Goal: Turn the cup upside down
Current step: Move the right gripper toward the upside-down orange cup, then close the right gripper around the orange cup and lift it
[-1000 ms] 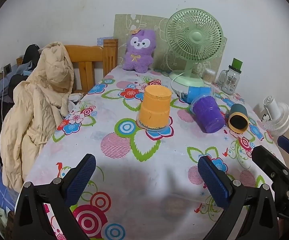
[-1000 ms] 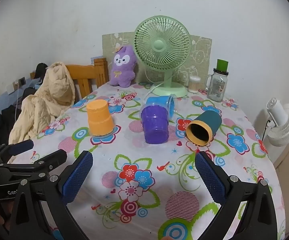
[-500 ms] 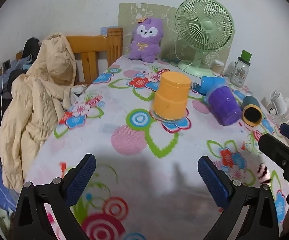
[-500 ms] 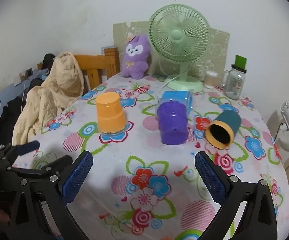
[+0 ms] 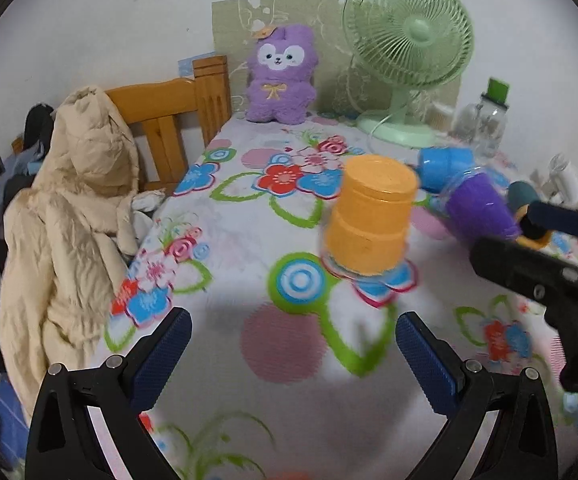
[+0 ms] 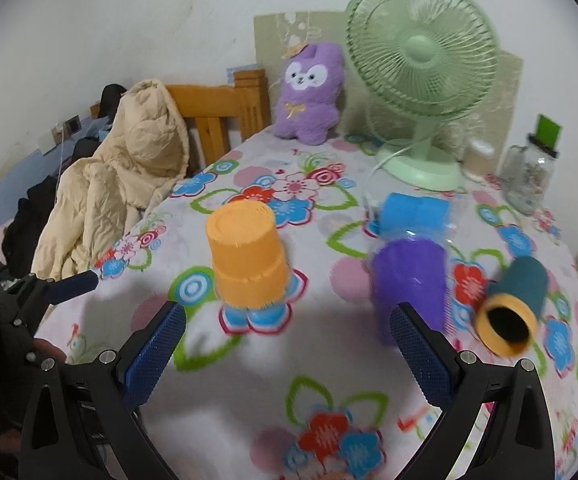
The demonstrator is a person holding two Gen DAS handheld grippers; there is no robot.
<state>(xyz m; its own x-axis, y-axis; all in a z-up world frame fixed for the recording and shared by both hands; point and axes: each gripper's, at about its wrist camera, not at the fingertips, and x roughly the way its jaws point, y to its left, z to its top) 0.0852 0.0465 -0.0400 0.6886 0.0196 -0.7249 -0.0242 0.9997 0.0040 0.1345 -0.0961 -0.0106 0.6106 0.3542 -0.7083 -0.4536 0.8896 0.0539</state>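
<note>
Motion blur smears the cups ahead of me, and my right tool [image 5: 545, 256] cuts off most of the teal cup [image 6: 513, 304] in the left view. My left tool [image 5: 289, 360] hovers low over the table [image 5: 289, 420], spread wide, holding nothing; the right tool likewise. The orange cup [image 5: 369, 216] stands upside down just beyond my left tool's right finger; the purple cup [image 6: 409, 276] sits ahead of my right one's.

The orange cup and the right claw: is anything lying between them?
No. In the right wrist view, only bare flowered tablecloth lies between the open right gripper and the upside-down orange cup. The purple cup stands off to the side.
</note>
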